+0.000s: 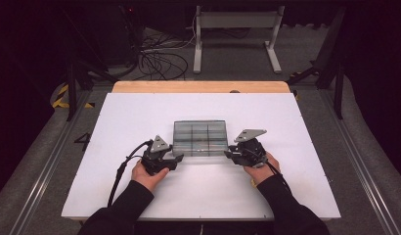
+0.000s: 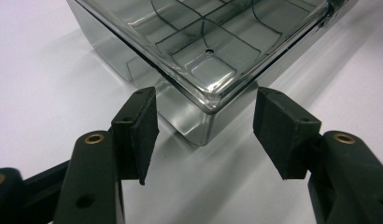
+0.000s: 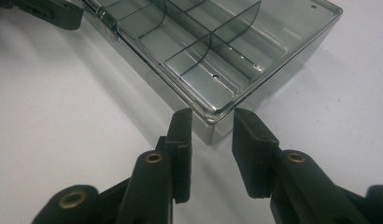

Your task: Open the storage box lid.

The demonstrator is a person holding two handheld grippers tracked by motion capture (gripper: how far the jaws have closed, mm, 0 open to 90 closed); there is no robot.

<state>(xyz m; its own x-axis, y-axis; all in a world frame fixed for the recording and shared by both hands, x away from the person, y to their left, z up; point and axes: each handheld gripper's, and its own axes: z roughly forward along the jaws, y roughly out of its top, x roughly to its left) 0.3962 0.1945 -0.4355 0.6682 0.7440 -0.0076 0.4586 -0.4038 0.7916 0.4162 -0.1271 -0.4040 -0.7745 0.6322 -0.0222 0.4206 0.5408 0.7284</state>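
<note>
Box is set mid-table, long axis crosswise, between both grippers. Left gripper is held open astride the box's near-left corner; right gripper is narrowed astride the near-right corner, neither pressing it.

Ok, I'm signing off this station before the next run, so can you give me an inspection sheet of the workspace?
Surface: white board on a wooden table.
Job's things: clear compartment box, lid closed, compartments look empty.
Clutter: nothing seen.
Grippers: left claw open at the box's near-left corner; right claw open at the near-right corner, pads not pressing.
Cables: black cable trails from the left claw; loose cables on the floor.
Surroundings: grey stand, dark curtain.
</note>
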